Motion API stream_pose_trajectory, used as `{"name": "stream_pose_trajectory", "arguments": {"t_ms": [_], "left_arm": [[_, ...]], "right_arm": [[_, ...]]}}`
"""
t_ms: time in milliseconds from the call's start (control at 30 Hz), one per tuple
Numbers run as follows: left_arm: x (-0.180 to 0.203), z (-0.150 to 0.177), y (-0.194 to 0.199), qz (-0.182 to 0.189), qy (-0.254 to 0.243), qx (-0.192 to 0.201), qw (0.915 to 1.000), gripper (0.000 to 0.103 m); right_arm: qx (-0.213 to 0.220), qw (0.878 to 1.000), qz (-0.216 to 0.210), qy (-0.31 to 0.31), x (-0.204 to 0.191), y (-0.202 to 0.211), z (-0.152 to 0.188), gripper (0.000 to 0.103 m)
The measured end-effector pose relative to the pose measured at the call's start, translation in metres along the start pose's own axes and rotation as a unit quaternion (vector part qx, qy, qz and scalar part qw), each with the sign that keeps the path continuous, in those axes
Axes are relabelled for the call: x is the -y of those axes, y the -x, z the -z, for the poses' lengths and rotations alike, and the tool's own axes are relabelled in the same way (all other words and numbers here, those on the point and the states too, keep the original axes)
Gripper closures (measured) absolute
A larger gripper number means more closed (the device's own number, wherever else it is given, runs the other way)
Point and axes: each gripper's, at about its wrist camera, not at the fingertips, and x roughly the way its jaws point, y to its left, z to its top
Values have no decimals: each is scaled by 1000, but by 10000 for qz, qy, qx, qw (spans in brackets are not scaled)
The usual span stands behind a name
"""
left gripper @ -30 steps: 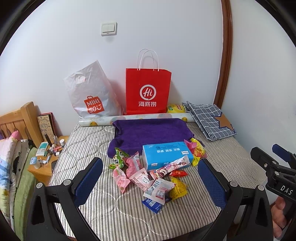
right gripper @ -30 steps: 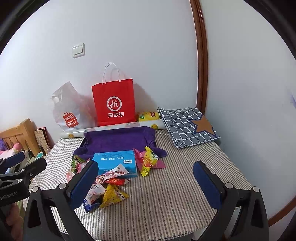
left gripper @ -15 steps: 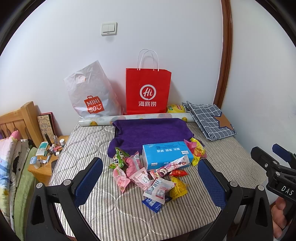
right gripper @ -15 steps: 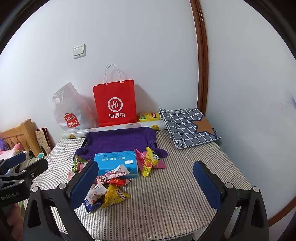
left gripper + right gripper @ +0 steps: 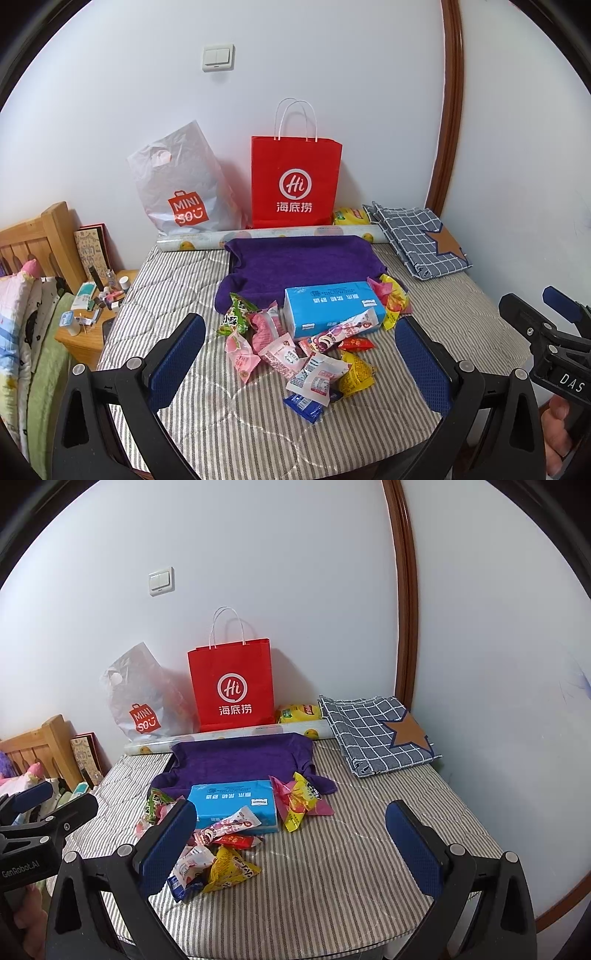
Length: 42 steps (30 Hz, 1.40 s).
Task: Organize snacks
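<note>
Crinkly foil snack packets [image 5: 314,354] w/ boxy blue tissue pack [image 5: 332,304], striped quilted mattress [image 5: 351,867], both claws [image 5: 301,363] [image 5: 291,843] wide open, empty

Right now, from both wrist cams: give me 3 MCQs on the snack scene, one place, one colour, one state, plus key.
1. Where does the blue box lie?
A. inside the red bag
B. on the striped cover, in front of the purple cloth
C. on the bedside table

2. What colour is the paper bag with white handles?
A. red
B. green
C. black

3. What state are the grippers in?
A. both shut on snacks
B. left shut on the box
C. both open, holding nothing

Key:
1 B: the box sits on the striped cover at the near edge of the purple cloth, with snacks around it.
2 A: it stands red against the wall.
3 C: the left gripper and right gripper show wide gaps between their pads, above the bed.
</note>
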Motion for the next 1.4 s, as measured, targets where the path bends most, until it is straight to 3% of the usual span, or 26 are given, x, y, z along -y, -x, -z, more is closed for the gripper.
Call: {"name": "stream_pose_trajectory", "arguments": {"t_ms": [833,1167,1400], "left_arm": [[-8,-1,-3,-35,-13,22,10000,1],[-28,0,-34,33,108,-112,9999,1],[-51,4,-78,-150,310,-514,9981,1]], "right_arm": [[31,9999,-157,19,-6,-5,7,0],[-149,9997,-175,66,-8,-35,16,0],[-509,9984,-221,94,-4,-81,30,0]]}}
